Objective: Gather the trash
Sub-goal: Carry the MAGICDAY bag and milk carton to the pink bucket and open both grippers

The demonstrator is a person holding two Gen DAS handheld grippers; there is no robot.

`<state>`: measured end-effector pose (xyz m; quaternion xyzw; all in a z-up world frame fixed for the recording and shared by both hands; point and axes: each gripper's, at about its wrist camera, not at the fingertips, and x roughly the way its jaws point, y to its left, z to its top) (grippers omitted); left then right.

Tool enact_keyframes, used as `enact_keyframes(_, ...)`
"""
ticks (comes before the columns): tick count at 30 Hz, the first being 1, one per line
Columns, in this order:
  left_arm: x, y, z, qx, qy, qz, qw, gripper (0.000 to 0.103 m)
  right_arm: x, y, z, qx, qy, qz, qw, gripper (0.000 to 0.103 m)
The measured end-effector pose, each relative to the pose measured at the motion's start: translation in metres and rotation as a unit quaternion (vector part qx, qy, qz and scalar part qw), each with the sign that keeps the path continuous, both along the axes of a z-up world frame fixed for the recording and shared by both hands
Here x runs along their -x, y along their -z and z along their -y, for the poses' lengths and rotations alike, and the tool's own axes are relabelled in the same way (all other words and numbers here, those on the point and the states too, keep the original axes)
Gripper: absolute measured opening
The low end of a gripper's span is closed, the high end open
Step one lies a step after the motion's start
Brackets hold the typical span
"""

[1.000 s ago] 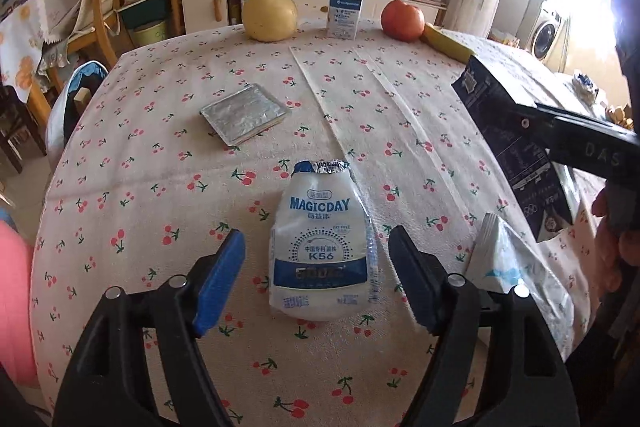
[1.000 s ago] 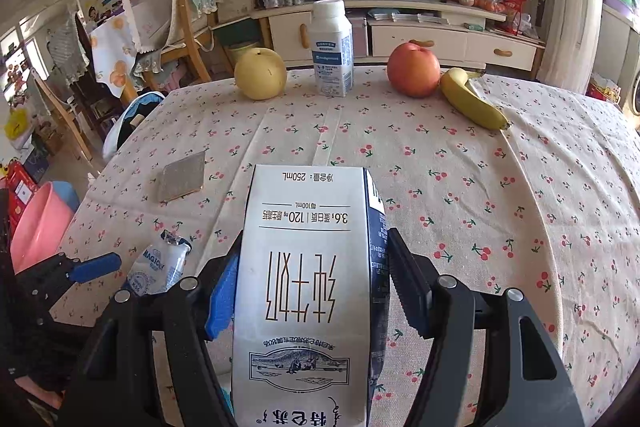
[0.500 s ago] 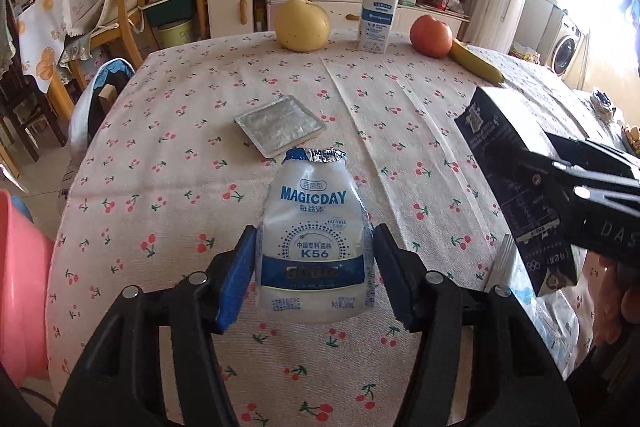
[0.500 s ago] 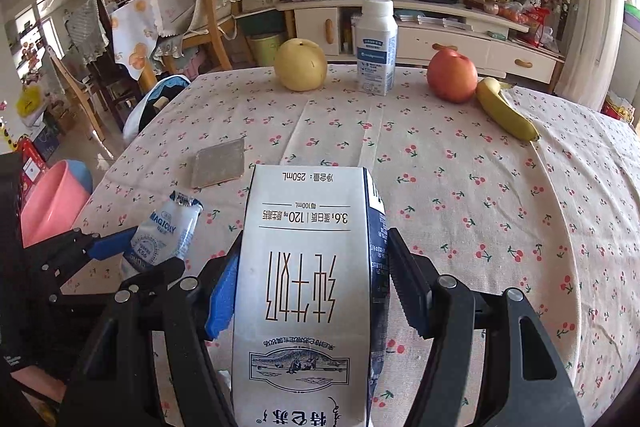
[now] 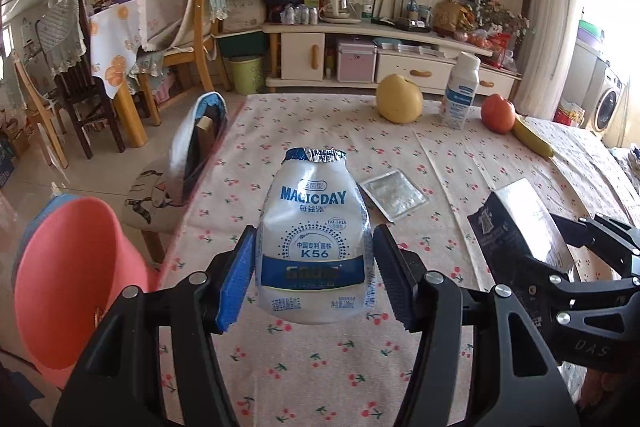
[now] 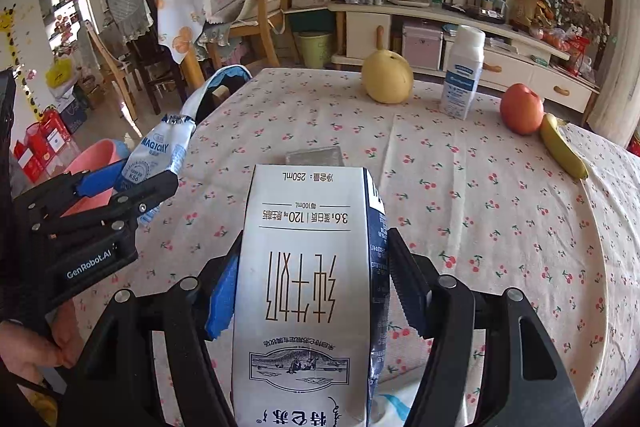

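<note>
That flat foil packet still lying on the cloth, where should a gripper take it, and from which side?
Take the foil packet by its near corner, coming low from the near edge of the table. It lies flat and thin, so only an edge offers the fingers a hold; a pinch from above would likely slip.

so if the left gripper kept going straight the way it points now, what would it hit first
Probably the cherry-print tablecloth near the table's left edge. The left gripper, shut on the MAGICDAY pouch, points down at bare cloth; the foil packet lies further right. Depth is unclear.

Your right gripper [image 6: 310,293] squeezes a milk carton [image 6: 308,287]. At nine o'clock, your left gripper [image 6: 132,183] pinches a yogurt pouch [image 6: 158,155]. A pear [image 6: 387,78], bottle [image 6: 462,73], apple [image 6: 522,109] and banana [image 6: 564,147] sit from twelve to two o'clock.
</note>
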<state>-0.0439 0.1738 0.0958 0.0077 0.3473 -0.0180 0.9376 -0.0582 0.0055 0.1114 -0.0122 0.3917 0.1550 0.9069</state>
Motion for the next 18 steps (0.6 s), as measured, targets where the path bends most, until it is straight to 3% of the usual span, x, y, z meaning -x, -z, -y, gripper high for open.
enact_keyframes(9,0.007,-0.021,-0.065,0.013,-0.072,0.031,0.9969,0.060,-0.004,-0.020,-0.066,-0.016,-0.051,0.010,0.999,0.067)
enact_keyframes(18,0.015,-0.032,-0.133,0.028,-0.152,0.047,0.9868,0.060,-0.011,-0.044,-0.143,-0.026,-0.108,0.026,0.993,0.067)
